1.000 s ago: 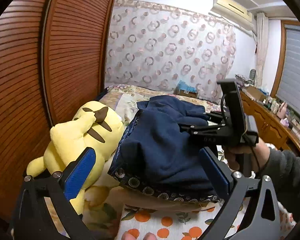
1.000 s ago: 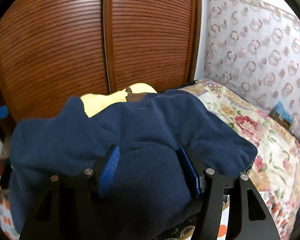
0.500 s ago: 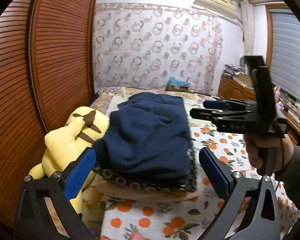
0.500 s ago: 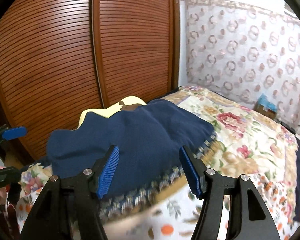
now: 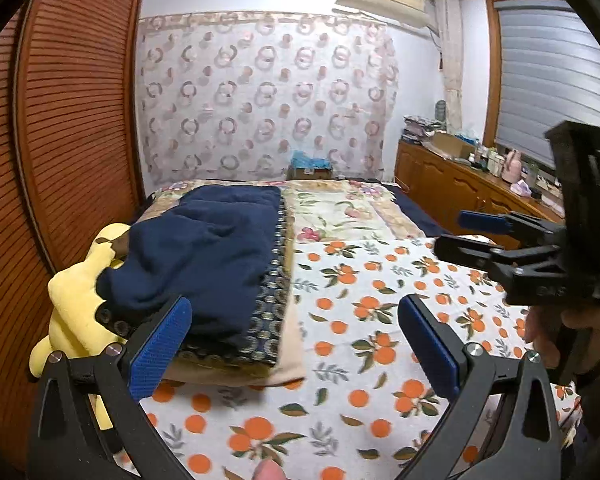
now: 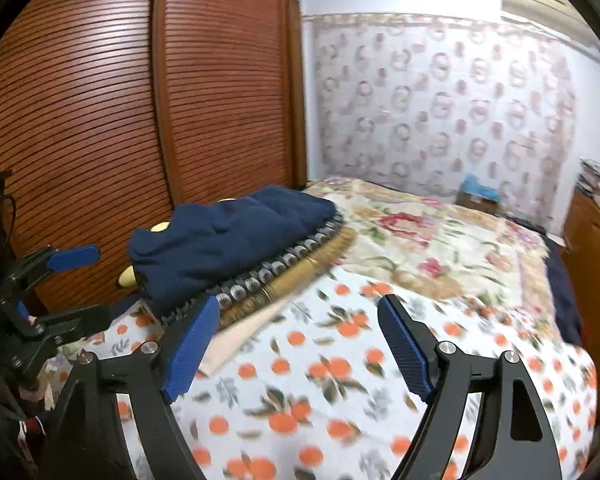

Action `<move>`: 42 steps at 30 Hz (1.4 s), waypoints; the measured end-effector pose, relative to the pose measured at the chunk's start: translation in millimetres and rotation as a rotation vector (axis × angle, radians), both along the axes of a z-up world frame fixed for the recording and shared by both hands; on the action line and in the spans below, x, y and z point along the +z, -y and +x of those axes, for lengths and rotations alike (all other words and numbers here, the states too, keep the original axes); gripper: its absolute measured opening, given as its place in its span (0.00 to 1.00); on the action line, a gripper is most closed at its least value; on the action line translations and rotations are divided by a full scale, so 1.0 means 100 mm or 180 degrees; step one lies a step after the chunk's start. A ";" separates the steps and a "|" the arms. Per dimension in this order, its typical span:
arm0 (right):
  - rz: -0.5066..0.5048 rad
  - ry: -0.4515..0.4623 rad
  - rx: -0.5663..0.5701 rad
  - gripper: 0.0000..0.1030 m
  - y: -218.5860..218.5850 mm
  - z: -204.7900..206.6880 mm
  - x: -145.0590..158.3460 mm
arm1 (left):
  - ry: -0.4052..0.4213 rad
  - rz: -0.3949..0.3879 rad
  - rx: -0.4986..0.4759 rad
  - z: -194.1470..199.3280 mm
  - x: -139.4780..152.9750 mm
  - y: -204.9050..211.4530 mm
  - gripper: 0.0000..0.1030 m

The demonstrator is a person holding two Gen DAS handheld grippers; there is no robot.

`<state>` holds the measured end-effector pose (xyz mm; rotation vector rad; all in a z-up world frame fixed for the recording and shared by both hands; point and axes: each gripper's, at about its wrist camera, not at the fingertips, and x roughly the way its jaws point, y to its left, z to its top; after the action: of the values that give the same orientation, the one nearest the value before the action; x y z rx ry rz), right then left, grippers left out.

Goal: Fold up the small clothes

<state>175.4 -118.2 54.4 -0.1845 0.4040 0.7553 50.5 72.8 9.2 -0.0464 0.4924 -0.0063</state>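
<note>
A folded dark blue garment (image 5: 216, 256) (image 6: 228, 240) lies on top of a stack of folded clothes at the left of the bed, over a patterned piece (image 5: 272, 312) and a beige one (image 5: 288, 364). My left gripper (image 5: 294, 336) hangs open over the orange-print sheet, just right of the stack, with nothing between its fingers. My right gripper (image 6: 298, 344) is back from the stack, its jaws opening, empty. In the left wrist view the right gripper (image 5: 472, 232) shows at the right, held in a hand (image 5: 560, 332). The left gripper (image 6: 60, 276) appears at the left edge of the right wrist view.
A yellow plush toy (image 5: 76, 300) lies against the stack's left side, by the wooden slatted wardrobe doors (image 6: 140, 120). The orange-print sheet (image 5: 380, 320) covers the near bed, a floral quilt (image 6: 440, 240) the far part. A wooden cabinet (image 5: 460, 196) with clutter stands at the right.
The right gripper let go of the blue garment, drew back to the right and widened. The garment now lies on the stack. The left gripper also shifted right, away from the plush toy.
</note>
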 end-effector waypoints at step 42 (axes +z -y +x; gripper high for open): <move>0.0462 0.0382 -0.1278 0.84 0.64 -1.61 0.18 | 0.0343 0.0165 -0.0054 -0.30 0.66 0.81 1.00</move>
<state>14.6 -181.8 72.0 -0.0098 0.2590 0.3736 20.8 -8.1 75.2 0.0088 0.3849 -0.0127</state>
